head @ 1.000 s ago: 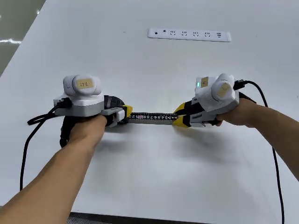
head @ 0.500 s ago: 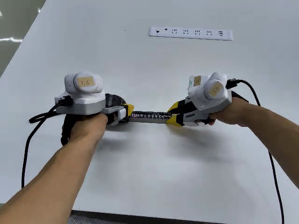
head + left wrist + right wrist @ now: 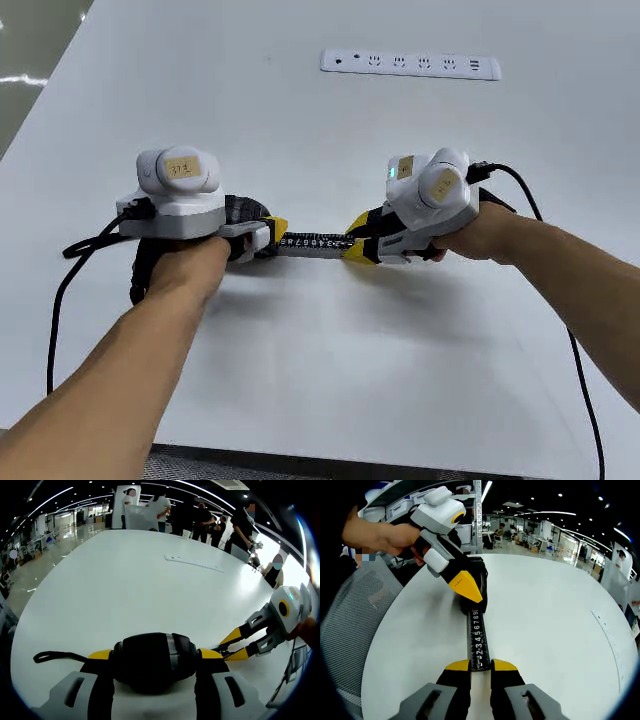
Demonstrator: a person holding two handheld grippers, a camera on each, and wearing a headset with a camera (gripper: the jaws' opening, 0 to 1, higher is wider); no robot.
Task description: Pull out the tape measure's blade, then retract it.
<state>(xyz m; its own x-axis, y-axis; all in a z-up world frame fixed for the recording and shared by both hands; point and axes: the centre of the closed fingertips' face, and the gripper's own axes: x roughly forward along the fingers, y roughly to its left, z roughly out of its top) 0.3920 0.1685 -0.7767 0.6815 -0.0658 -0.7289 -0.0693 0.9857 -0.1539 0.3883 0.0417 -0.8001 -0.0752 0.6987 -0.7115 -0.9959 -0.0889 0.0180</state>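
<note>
A black tape measure case point(image 3: 243, 217) point(image 3: 150, 657) point(image 3: 477, 580) sits between the jaws of my left gripper point(image 3: 262, 237) point(image 3: 155, 656), which is shut on it just above the white table point(image 3: 300, 120). Its black blade point(image 3: 315, 241) point(image 3: 478, 639) with white numerals runs a short way right to my right gripper point(image 3: 358, 243) point(image 3: 480, 666), which is shut on the blade's tip. In the left gripper view the right gripper point(image 3: 240, 646) shows at the right with its yellow tips together. In the right gripper view the left gripper point(image 3: 465, 586) comes in from the upper left over the case.
A white power strip point(image 3: 410, 64) point(image 3: 195, 563) lies at the far side of the table. Black cables point(image 3: 70, 280) trail from both grippers. Several people point(image 3: 200, 520) stand beyond the table's far end. A mesh chair point(image 3: 350, 630) sits beside the table.
My right gripper has moved left toward the case with the blade's tip in it, and the exposed length of blade is shorter. The left gripper holds still.
</note>
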